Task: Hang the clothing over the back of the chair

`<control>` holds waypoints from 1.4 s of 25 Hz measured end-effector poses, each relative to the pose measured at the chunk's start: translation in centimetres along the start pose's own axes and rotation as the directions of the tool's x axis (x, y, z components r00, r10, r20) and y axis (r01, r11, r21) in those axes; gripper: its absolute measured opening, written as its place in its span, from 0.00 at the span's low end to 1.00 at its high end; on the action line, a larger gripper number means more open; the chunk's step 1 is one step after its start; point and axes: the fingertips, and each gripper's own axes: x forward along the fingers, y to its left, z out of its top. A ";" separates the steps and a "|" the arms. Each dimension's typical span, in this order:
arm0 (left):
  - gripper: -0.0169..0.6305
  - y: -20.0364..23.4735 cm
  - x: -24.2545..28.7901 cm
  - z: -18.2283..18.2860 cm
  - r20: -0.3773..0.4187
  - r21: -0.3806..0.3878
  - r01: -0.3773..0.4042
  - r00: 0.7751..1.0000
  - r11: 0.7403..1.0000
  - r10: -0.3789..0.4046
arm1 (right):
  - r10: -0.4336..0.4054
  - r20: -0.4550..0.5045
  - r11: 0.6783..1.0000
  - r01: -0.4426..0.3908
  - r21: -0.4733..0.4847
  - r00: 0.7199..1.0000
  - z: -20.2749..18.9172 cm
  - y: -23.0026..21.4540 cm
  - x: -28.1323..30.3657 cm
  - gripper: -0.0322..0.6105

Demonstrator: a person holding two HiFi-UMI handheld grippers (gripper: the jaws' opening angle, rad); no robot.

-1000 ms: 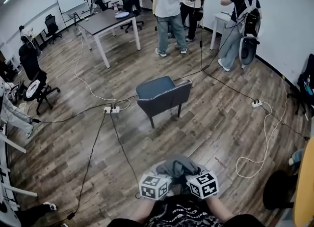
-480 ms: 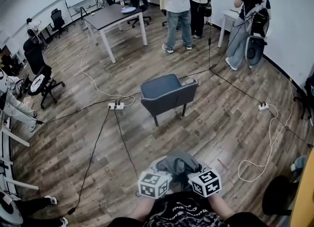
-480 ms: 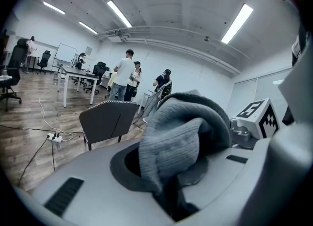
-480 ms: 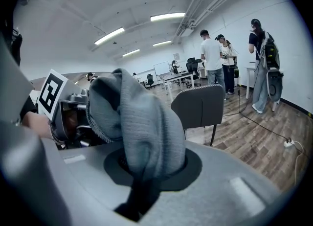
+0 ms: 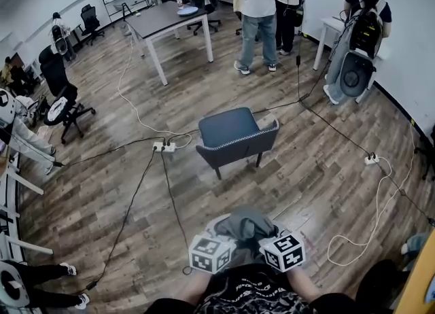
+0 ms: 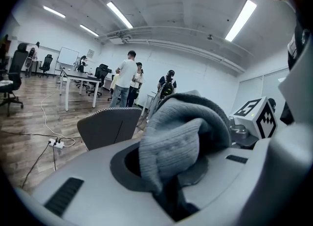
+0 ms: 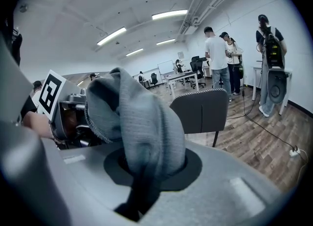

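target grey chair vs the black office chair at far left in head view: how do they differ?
Legs: the grey chair stands on straight fixed legs; the black office chair sits on a star base.
Back: the grey chair's is low with a pale trim along its top edge; the black office chair's is tall and plain dark.
Seat: the grey chair's is bare; the black office chair's carries a round black-and-white item.
Both stand upright on the wood floor, unoccupied.

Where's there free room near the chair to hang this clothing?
The top edge of the chair back is bare, and so is the floor between it and the clothing. Floor right of the chair is open too. Crowded: the power strip left of the chair, and people behind it.
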 end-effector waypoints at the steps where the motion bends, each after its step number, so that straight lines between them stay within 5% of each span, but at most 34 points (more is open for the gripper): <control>1: 0.13 0.1 0.5 0.3 0.001 0.005 -0.006 1.000 1.000 0.006 | 0.006 -0.004 1.000 -0.006 -0.004 1.000 0.3 -0.5 0.1 0.15; 35: 0.13 3.1 11.4 9.3 0.139 -0.044 -0.169 0.975 0.985 0.174 | 0.161 -0.025 0.979 -0.163 -0.121 0.987 9.1 -11.5 3.4 0.15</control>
